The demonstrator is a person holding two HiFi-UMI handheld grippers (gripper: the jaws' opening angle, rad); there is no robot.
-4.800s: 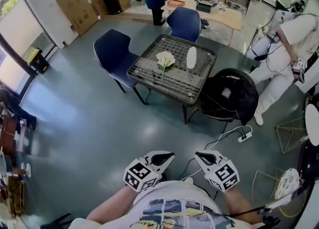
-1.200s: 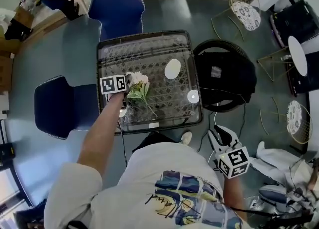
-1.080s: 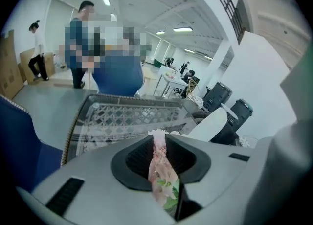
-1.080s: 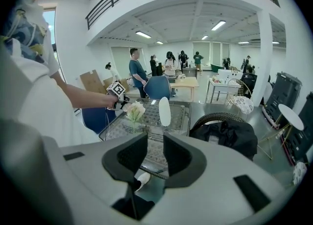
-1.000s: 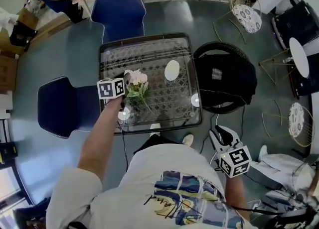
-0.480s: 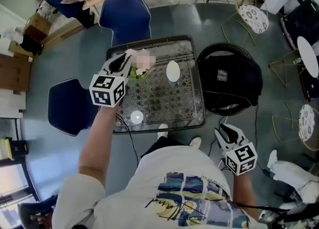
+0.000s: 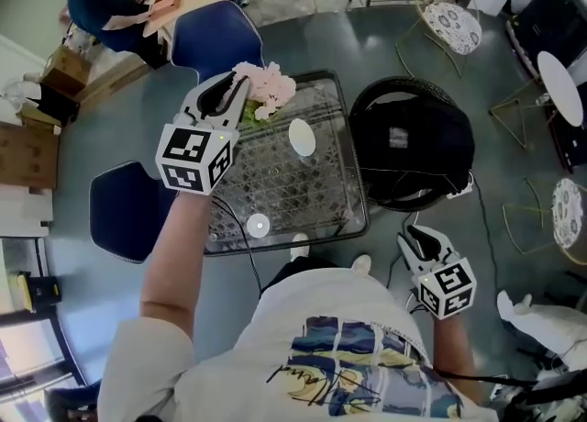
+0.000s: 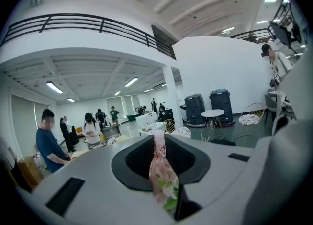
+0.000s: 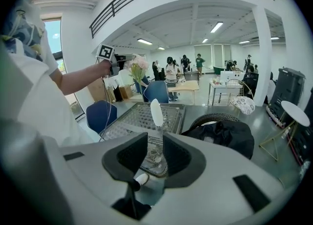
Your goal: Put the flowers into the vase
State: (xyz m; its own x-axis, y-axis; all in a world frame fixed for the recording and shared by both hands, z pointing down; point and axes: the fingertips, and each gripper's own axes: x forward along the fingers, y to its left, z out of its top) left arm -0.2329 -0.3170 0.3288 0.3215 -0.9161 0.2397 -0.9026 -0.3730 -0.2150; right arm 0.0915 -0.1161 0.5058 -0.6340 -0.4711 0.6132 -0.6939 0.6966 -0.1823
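Note:
My left gripper [image 7: 237,90] is raised above the back left of the table and is shut on the stem of a bunch of pale pink flowers [image 7: 268,87] with green leaves. In the left gripper view the flowers [image 8: 160,168] are pinched between the jaws [image 8: 159,143], with the room behind them. A slim white vase [image 7: 302,138] stands upright on the wicker table with a glass top [image 7: 321,209], to the right of and below the flowers. My right gripper [image 7: 422,238] hangs low beside my right hip, open and holding nothing. From there the vase [image 9: 155,113] and the lifted flowers [image 9: 137,66] show ahead.
A round black chair [image 7: 413,145] stands right of the table, and blue chairs are at its left [image 7: 124,214] and back [image 7: 215,39]. A cable [image 7: 240,227] runs over the table's front left edge. People work at desks farther back.
My left gripper has lifted the flowers off the table, rising and rolling, and now holds them high over the back left corner. The right gripper has drifted slightly.

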